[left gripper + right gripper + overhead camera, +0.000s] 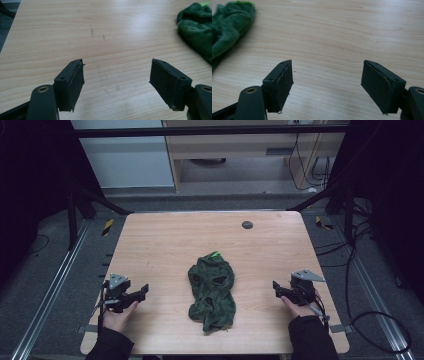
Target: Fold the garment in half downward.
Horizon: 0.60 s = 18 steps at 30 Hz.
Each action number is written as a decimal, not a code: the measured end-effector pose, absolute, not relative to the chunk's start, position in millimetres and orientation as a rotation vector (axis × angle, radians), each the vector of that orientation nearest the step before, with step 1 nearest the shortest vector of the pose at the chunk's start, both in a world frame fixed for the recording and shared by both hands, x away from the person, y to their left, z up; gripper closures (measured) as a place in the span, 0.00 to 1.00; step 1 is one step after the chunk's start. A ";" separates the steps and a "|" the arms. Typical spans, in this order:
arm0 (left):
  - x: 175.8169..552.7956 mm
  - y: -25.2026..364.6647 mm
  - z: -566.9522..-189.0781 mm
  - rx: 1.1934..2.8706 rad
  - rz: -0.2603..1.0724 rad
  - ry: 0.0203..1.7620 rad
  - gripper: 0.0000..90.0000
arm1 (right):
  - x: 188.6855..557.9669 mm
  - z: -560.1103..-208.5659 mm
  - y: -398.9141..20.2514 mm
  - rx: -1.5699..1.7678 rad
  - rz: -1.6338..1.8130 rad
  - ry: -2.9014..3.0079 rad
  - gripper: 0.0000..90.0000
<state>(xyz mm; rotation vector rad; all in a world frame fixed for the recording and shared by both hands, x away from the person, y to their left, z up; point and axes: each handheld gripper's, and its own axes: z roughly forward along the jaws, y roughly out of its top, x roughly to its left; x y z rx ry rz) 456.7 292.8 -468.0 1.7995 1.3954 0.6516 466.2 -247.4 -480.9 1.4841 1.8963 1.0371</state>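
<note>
We look down on a pale wooden table (165,240). A crumpled green cloth (211,290) lies near its middle, a little toward our edge, stretched lengthwise from 12 to 6 o'clock, with a bright green tag (215,253) at its far end.

Our left gripper (141,294) rests at about 8 o'clock from the cloth, well apart from it, held in our left hand (118,315). Its jaws stand released, wide apart, with only bare wood between them. In the left gripper view, the left gripper (117,75) looks across the table and the cloth (196,30) sits at about 2 o'clock, off to the side of the jaws and not touching them.

Our right gripper (278,289) rests at about 4 o'clock from the cloth, also well apart, held in our right hand (299,307). Its jaws are released too, spread wide over bare wood. In the right gripper view, the right gripper (327,73) has the cloth (229,27) at about 10 o'clock, clear of the jaws.

A small dark disc (247,225) sits on the table at 12 o'clock, near the far edge.
</note>
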 end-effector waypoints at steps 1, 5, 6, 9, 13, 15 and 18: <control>456.7 292.8 -468.0 1.800 0.652 1.395 0.30 | 465.4 -479.8 -246.6 1.492 1.055 1.904 0.29; 458.7 284.9 -465.3 1.823 0.651 1.374 0.32 | 464.9 -476.6 -245.7 1.501 1.091 1.924 0.34; 460.4 281.8 -463.3 1.823 0.645 1.364 0.32 | 464.3 -472.1 -243.8 1.483 1.115 1.920 0.36; 461.5 279.2 -461.4 1.832 0.641 1.348 0.32 | 462.5 -467.9 -240.7 1.464 1.136 1.910 0.38; 465.4 276.5 -452.6 1.819 0.618 1.321 0.35 | 464.0 -459.8 -231.6 1.439 1.165 1.926 0.43; 467.7 275.7 -450.1 1.815 0.619 1.315 0.36 | 467.1 -456.8 -227.7 1.427 1.160 1.944 0.43; 478.0 270.3 -439.0 1.813 0.635 1.302 0.37 | 472.2 -449.1 -222.7 1.405 1.177 1.949 0.45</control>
